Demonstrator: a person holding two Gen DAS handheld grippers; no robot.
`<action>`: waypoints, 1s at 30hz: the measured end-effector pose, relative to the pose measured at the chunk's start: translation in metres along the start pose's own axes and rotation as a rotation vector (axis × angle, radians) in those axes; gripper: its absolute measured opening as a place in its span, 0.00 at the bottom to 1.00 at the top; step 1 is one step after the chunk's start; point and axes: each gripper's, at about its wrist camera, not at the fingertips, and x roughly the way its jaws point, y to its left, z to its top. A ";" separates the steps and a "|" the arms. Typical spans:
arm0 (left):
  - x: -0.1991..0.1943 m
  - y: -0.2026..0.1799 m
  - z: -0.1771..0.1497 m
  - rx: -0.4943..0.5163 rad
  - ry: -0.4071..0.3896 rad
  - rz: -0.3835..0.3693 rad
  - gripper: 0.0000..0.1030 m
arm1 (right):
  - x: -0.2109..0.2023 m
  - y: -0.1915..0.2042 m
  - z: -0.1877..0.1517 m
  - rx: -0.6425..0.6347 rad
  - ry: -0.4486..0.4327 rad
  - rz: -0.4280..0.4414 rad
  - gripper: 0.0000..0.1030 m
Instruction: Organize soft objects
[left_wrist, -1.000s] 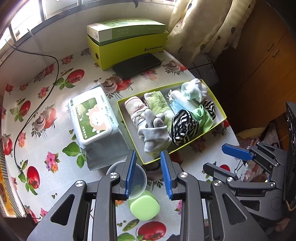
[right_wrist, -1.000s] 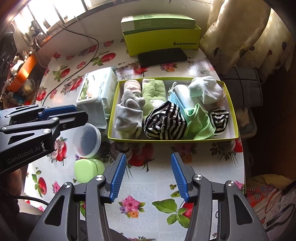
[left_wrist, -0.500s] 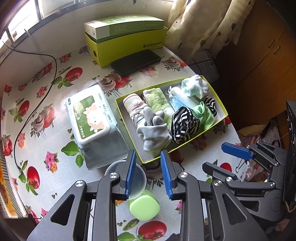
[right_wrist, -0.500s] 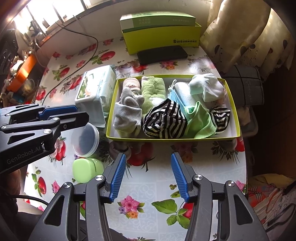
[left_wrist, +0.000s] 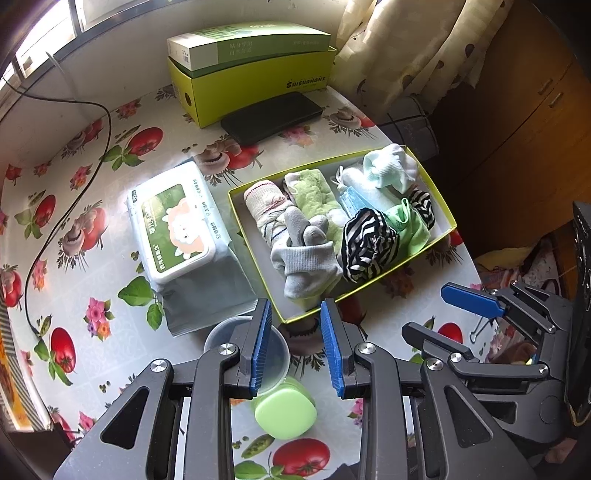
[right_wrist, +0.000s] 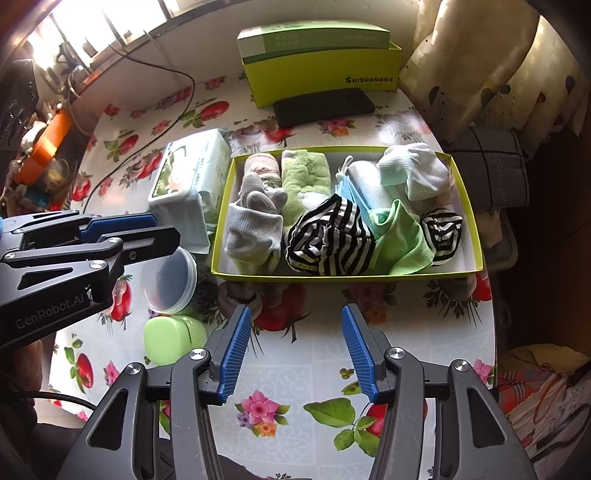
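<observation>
A shallow yellow-green box (right_wrist: 343, 276) (left_wrist: 445, 212) on the flowered table holds several soft items: grey socks (right_wrist: 255, 225) (left_wrist: 308, 258), a green towel (right_wrist: 304, 177), a black-and-white striped cloth (right_wrist: 328, 236) (left_wrist: 369, 240), a light green cloth (right_wrist: 400, 236), a pale sock bundle (right_wrist: 413, 171) and a blue face mask (right_wrist: 352, 192). My left gripper (left_wrist: 295, 325) is open and empty, just short of the box's near left corner. My right gripper (right_wrist: 295, 328) is open and empty, above the table in front of the box.
A wet-wipes pack (left_wrist: 173, 221) lies left of the box. A clear round tub (right_wrist: 168, 280) and a green case (right_wrist: 170, 338) sit near my left gripper. A black phone (right_wrist: 325, 107) and stacked green cartons (right_wrist: 321, 70) stand at the back. The table edge runs along the right.
Both grippers have drawn back slightly from the box. Their jaws and the box's contents have not changed.
</observation>
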 end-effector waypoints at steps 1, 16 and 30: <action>0.000 0.000 0.000 0.001 0.000 0.002 0.28 | 0.000 0.000 0.000 0.001 0.000 0.000 0.50; -0.002 -0.001 0.001 0.008 -0.003 0.010 0.28 | 0.001 0.000 -0.001 0.001 -0.001 0.001 0.50; 0.002 -0.005 -0.002 0.014 0.010 0.014 0.28 | 0.002 -0.002 -0.002 0.003 0.000 0.007 0.51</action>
